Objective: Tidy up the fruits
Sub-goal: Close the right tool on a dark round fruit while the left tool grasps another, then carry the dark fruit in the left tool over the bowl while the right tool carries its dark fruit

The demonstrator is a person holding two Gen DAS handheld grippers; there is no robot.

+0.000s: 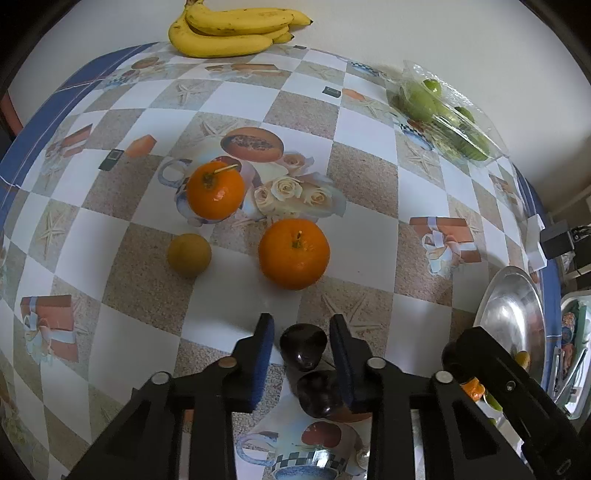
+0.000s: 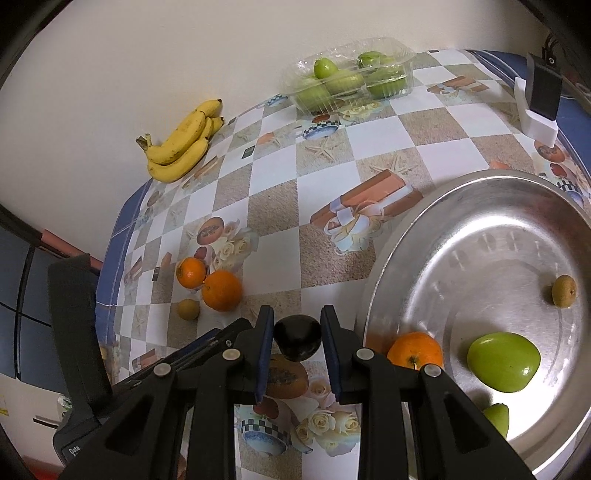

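— What's by the left gripper (image 1: 301, 326)?
— Two dark, glossy fruits (image 1: 303, 346) on the table (image 1: 369, 184), between its released jaws.

— The right gripper (image 2: 297, 317)?
— Also released, one dark fruit (image 2: 297, 338) between its fingers.

— Farther out?
— Two oranges (image 1: 293, 253), one small brown fruit (image 1: 189, 254), one banana bunch (image 1: 229, 27). The metal tray (image 2: 461, 236) holds one orange (image 2: 414, 350) and two green fruits (image 2: 503, 361).

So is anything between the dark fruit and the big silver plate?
Nothing visible blocks it. The dark fruit sits between the right gripper fingers, just left of the silver plate; only bare tablecloth lies between, though the plate's raised rim needs clearing.
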